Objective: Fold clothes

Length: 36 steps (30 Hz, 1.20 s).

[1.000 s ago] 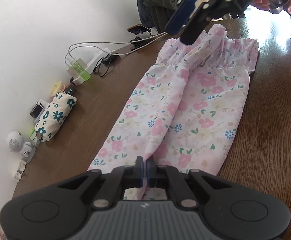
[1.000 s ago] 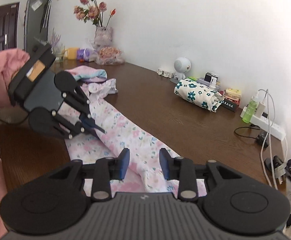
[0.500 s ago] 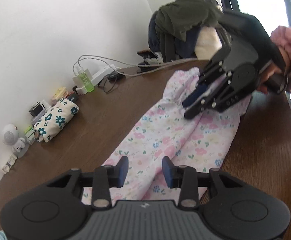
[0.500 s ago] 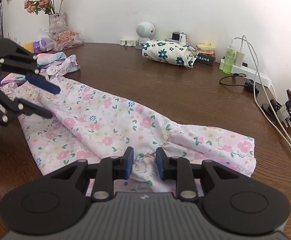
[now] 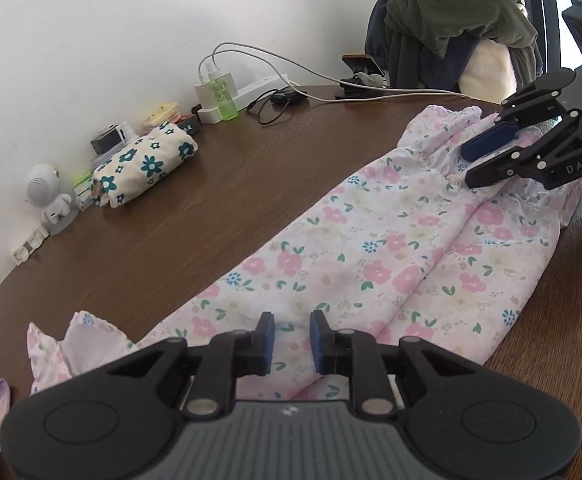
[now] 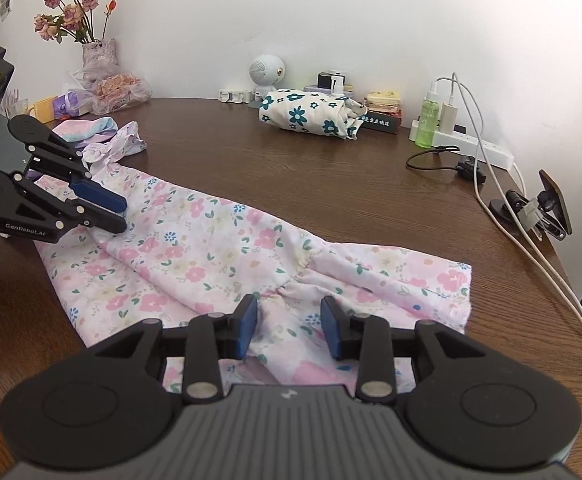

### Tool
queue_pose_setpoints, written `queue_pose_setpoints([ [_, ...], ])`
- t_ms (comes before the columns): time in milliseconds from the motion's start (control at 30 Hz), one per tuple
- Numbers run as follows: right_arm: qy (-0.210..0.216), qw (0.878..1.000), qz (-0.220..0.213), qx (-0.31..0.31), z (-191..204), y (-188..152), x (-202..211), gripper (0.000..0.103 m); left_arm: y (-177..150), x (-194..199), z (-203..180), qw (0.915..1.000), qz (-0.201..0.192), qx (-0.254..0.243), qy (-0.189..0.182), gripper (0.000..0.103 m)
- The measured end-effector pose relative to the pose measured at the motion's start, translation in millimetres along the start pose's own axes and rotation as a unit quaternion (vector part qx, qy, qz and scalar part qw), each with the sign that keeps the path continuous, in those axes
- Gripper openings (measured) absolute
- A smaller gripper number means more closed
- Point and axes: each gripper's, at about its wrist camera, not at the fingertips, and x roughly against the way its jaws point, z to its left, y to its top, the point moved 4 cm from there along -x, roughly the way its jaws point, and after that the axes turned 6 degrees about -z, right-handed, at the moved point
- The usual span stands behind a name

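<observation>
Pink floral trousers lie flat and stretched out on the brown wooden table. My left gripper is open and empty over the leg end. My right gripper is open and empty over the gathered waistband. In the left wrist view the right gripper hovers just above the waistband. In the right wrist view the left gripper hovers just above the trousers at the leg end.
A folded white garment with teal flowers lies near the wall. A power strip with cables, a green bottle and a small white speaker line the back. More clothes and a flower vase stand far left. A chair with dark clothes stands beyond the table.
My left gripper opened and let go of the leg end. My right gripper came down at the waistband, narrowed around it, then opened again. The trousers now lie flat.
</observation>
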Motion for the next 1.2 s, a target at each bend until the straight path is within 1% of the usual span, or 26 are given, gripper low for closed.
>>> queue_pose_setpoints([
  [100, -0.008, 1.000, 0.009, 0.003, -3.3, -2.8, 5.1, 0.034, -1.4, 0.9, -0.9, 1.0000, -0.003, -0.003, 0.008, 0.020],
  [200, -0.009, 1.000, 0.013, -0.007, -4.9, -8.3, 3.4, 0.034, -2.5, 2.3, -2.3, 0.9998, -0.008, -0.009, 0.014, 0.021],
  [267, -0.008, 1.000, 0.014, -0.017, -7.6, -11.0, 2.9, 0.034, -5.6, 4.9, 0.7, 0.9997, -0.006, -0.010, 0.021, 0.024],
  [400, -0.011, 1.000, 0.012, -0.024, -10.2, -12.5, 4.9, 0.038, -15.2, 12.3, 10.1, 0.9991, -0.002, -0.010, 0.040, 0.026],
  [433, -0.011, 1.000, 0.013, -0.025, -10.8, -12.8, 5.0, 0.040, -19.7, 16.1, 14.7, 0.9991, -0.002, -0.003, 0.042, 0.026],
  [567, -0.012, 0.999, 0.015, -0.028, -13.3, -14.2, 5.1, 0.040, -29.9, 22.0, 21.3, 0.9984, -0.005, 0.011, 0.056, 0.025],
  [767, -0.009, 0.999, 0.013, -0.036, -16.4, -15.1, 4.5, 0.040, -33.9, 26.4, 19.9, 0.9976, -0.015, 0.023, 0.064, 0.024],
  [1000, -0.012, 1.000, 0.015, -0.012, -14.1, -7.5, -5.8, 0.041, -38.8, 36.7, 15.2, 0.9959, -0.015, 0.044, 0.077, 0.025],
  [1033, -0.010, 1.000, 0.013, -0.009, -13.2, -6.2, -5.3, 0.041, -38.0, 38.2, 15.2, 0.9958, -0.012, 0.044, 0.079, 0.025],
  [1100, -0.006, 1.000, -0.008, -0.017, -13.3, -0.5, 3.8, 0.041, -36.2, 41.3, 15.0, 0.9956, -0.008, 0.045, 0.082, 0.025],
  [1133, -0.003, 0.999, -0.021, -0.024, -12.8, 2.7, 10.7, 0.042, -34.2, 44.7, 13.0, 0.9957, -0.014, 0.041, 0.082, 0.026],
  [1200, 0.000, 0.999, -0.042, -0.031, -10.0, 7.4, 23.6, 0.044, -27.3, 50.9, 7.2, 0.9960, -0.029, 0.033, 0.078, 0.031],
])
